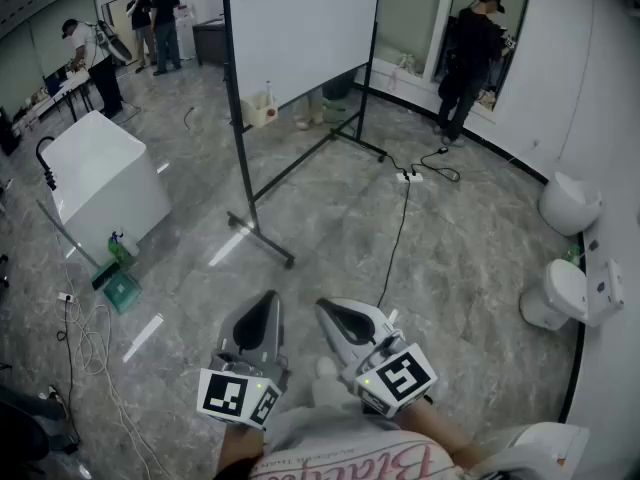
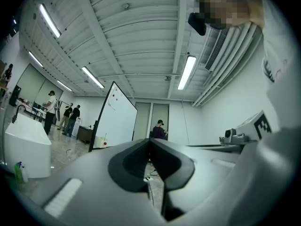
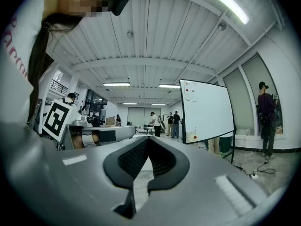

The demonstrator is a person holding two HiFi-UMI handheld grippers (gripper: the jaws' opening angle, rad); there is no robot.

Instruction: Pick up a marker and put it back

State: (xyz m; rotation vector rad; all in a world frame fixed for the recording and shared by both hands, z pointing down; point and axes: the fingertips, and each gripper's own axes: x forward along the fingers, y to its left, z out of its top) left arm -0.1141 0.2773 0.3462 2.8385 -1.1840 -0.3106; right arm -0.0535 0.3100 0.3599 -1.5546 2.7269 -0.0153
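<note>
Both tongs pressed together and empty, a person holds the left tongs (image 1: pixel 266 306) and right tongs (image 1: pixel 330 314) close to the body, facing a whiteboard (image 1: pixel 300 28) well apart across the floor (image 1: pixel 460 258). No marker can be made out from here; it is presumably on the board's ledge. The hazards lie ahead. The stand's foot (image 1: pixel 262 238) and a cable (image 1: pixel 398 233) trailing from a power strip (image 1: pixel 408 176) could catch a step on the approach. Tongs not opened in time would likely knock a slim, round marker off rather than take it.
</note>
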